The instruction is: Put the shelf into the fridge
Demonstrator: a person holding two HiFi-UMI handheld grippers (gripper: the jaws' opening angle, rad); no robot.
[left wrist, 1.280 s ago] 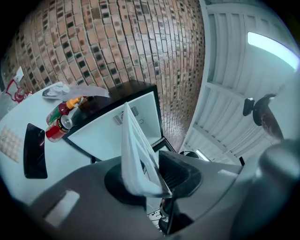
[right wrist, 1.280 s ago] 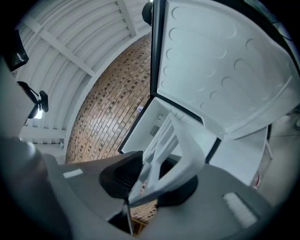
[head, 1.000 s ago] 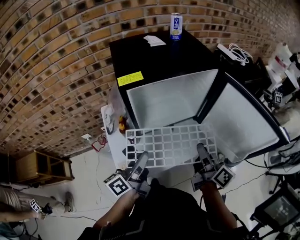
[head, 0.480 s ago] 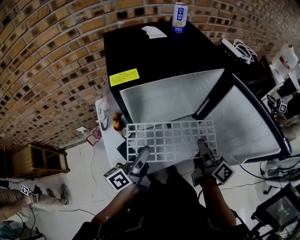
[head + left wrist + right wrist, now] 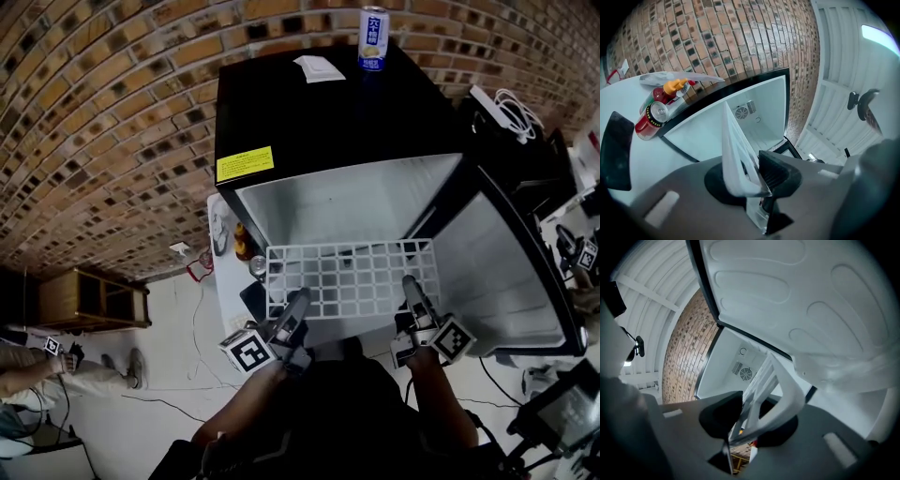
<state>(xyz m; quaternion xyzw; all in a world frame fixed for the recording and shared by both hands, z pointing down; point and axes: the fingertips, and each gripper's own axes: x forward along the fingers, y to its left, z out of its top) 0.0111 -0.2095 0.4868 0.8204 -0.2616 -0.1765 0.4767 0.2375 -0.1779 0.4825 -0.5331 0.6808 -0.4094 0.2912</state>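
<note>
shelf (image 5: 352, 278), a white grid, is hanging level at the mouth of the open fridge (image 5: 309, 122); whether its far edge is crossing the threshold cannot be told. left claw (image 5: 296, 302) is grasping the near left edge of the shelf, jaws standing partly apart with the ribbed pads pressing on the rim from both sides. right claw (image 5: 412, 286) is clamping the near right edge the same way, with the white bars running out between its pads toward the fridge's back wall. door (image 5: 511, 272) is standing open on the right. drink can (image 5: 373, 38) is standing on the fridge top. red can (image 5: 649, 123) is lying on the table (image 5: 642, 164) beside the fridge.
</note>
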